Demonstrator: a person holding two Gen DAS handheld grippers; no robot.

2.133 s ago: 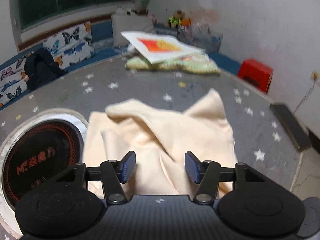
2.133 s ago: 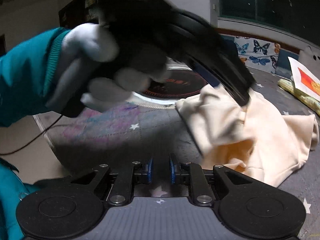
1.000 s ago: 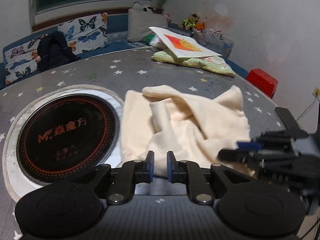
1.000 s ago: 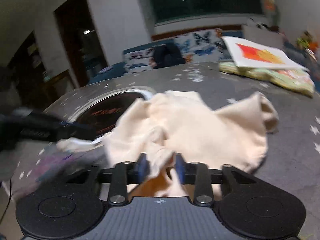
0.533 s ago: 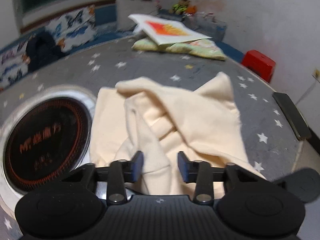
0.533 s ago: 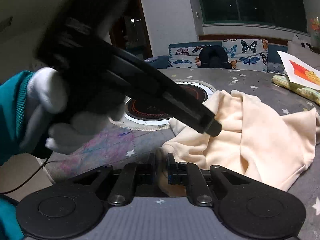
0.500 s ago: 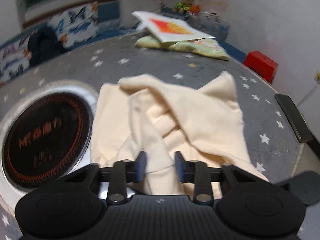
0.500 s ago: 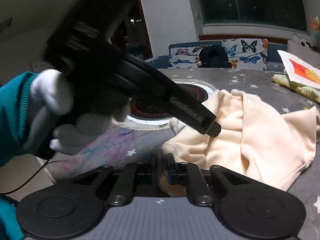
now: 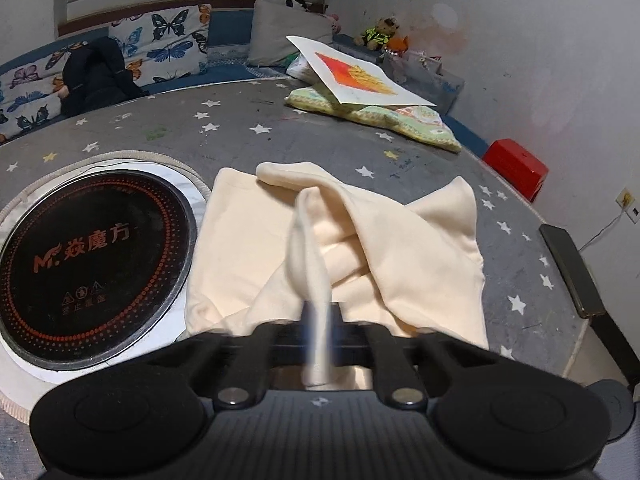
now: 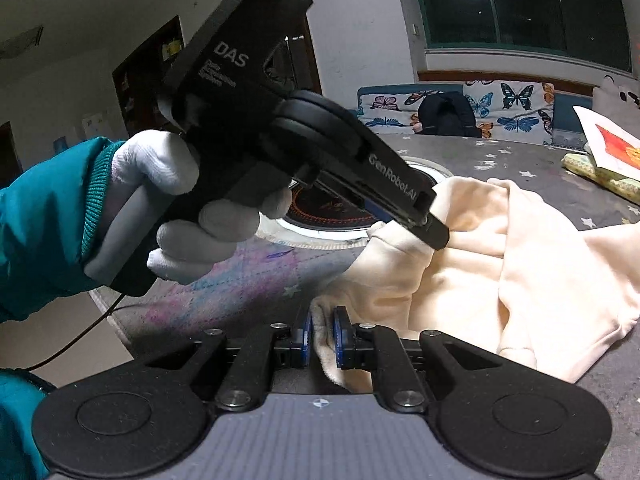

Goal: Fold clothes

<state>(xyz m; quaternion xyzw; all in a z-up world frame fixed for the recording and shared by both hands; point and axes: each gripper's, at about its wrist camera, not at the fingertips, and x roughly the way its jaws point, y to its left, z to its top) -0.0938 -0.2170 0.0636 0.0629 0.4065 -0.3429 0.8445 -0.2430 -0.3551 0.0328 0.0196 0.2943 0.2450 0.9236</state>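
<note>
L gripper [image 9: 319, 322]: fingers closed on a raised fold of the cream garment [image 9: 400, 248], cloth pinched between them & drawn up in a taut strip; motion-blurred. R gripper [image 10: 320, 334]: fingers nearly closed, gripping a garment edge between the blue pads. Rest of garment lies crumpled on the star-print counter [image 9: 240, 128], ahead of both sets of fingers. Induction hob [image 9: 88, 248] to left of L fingers, touching garment's edge. L gloved hand [image 10: 176, 208] seen in R view.
</note>
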